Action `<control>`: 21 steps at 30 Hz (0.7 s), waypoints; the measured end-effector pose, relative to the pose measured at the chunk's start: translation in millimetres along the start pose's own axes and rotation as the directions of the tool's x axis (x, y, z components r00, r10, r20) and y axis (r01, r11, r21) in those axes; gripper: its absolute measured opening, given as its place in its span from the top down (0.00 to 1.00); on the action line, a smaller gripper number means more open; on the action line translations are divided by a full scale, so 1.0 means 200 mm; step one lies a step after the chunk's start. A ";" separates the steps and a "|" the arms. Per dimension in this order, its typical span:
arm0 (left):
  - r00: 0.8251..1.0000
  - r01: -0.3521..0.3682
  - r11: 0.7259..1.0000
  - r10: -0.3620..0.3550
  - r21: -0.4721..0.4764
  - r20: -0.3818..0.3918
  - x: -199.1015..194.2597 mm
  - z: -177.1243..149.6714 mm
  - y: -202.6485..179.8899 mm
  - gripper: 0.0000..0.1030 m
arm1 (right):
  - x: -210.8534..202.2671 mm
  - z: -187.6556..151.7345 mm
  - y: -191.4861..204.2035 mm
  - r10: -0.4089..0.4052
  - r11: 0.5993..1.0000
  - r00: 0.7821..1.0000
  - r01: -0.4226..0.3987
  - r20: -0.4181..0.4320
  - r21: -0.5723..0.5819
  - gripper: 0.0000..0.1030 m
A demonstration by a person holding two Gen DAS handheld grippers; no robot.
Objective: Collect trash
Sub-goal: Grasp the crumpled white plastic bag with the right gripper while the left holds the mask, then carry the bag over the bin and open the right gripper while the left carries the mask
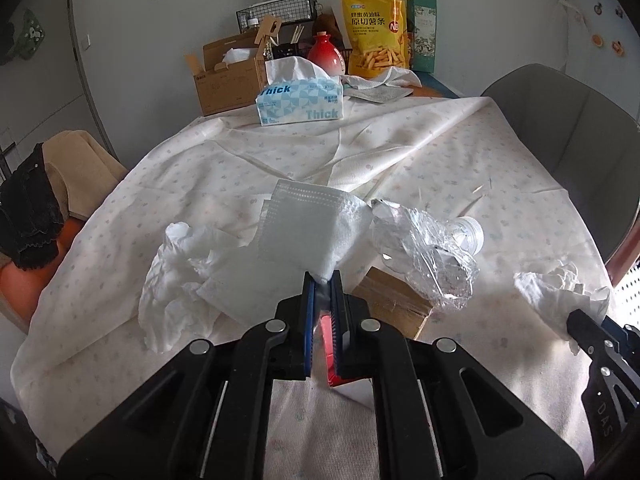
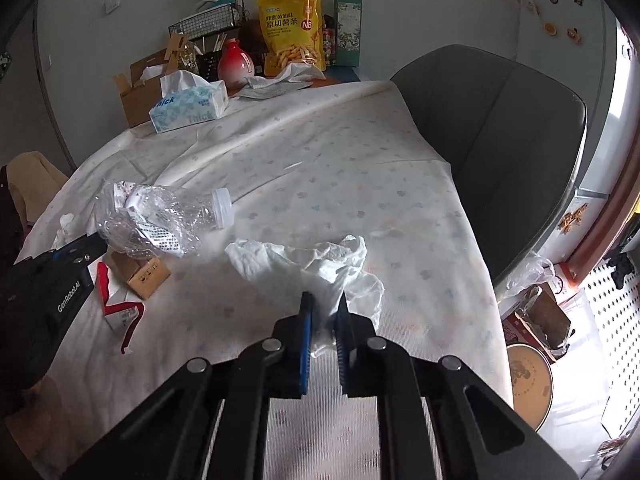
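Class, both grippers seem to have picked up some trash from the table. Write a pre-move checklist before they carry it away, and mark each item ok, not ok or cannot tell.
1. Left gripper clamped on the folded white tissue: ok.
2. Right gripper clamped on the crumpled white tissue: ok.
3. Both tissues fully lifted off the tablecloth: cannot tell.
4. Trash bin located: not ok, none in view.
5. Table cleared: not ok; crushed plastic bottle, small cardboard box and another crumpled tissue remain.
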State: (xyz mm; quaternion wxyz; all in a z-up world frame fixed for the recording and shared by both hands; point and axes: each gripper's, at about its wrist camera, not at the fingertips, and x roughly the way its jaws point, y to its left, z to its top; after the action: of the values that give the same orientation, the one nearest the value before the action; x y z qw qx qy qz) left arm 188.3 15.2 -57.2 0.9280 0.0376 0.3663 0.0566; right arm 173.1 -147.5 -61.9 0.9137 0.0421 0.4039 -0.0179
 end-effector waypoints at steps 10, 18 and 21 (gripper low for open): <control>0.998 0.005 1.000 -0.003 -0.026 0.060 -0.18 0.00 0.02 0.92 | -0.22 -0.01 -0.02 0.019 1.000 0.997 -0.020 0.073 0.019 0.90; 0.994 0.023 1.000 -0.021 -0.016 0.111 -0.36 0.01 -0.03 0.92 | -0.39 -0.01 -0.09 0.006 0.999 0.992 -0.011 0.129 0.042 0.90; 0.991 0.042 0.999 -0.040 -0.010 0.125 -0.40 0.02 -0.08 0.92 | -0.45 -0.01 -0.16 -0.013 0.998 0.988 0.004 0.152 0.060 0.90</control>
State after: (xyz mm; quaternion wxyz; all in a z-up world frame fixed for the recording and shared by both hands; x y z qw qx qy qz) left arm 133.8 -11.4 -2.8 0.9502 0.0276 0.3081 0.0373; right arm 108.4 -179.0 1.5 0.9400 0.0662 0.3325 -0.0368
